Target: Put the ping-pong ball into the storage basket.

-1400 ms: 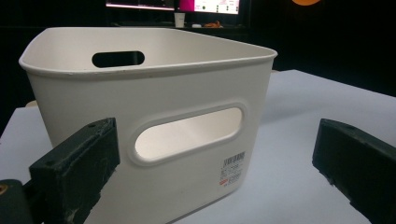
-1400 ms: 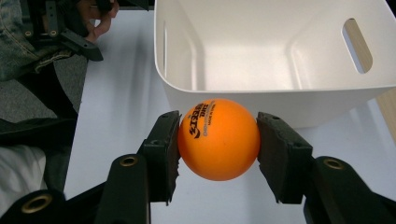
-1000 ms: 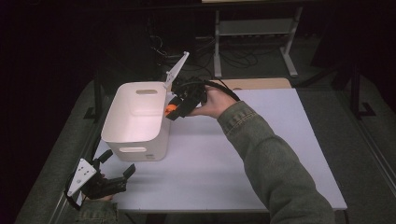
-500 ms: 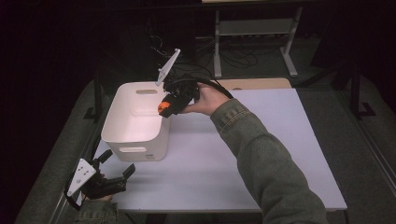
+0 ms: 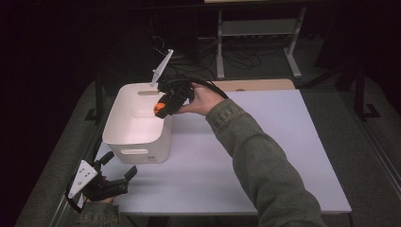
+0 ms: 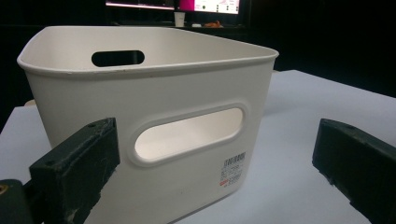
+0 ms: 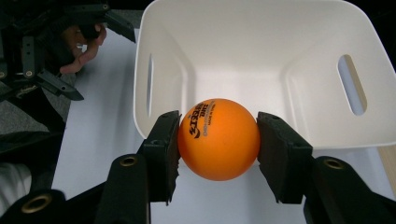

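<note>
Orange ball pinched in my right hand-held gripper [image 7: 217, 140], held at the bin's rim.

My jaws press both sides of the orange ball [image 7: 218, 138], which hangs over the right rim of the white bin [image 5: 124, 130]; the bin's floor beneath it looks bare. The bin has slot handles in its end walls and sits near the left edge of the white table [image 5: 265, 156], towards the far corner. My left hand-held gripper [image 5: 116, 177] hovers at the near-left corner, jaws spread wide and holding nothing, pointed at the bin's near wall. The room around is dark, with cables and a metal stand [image 5: 257, 42] beyond the far edge.
</note>
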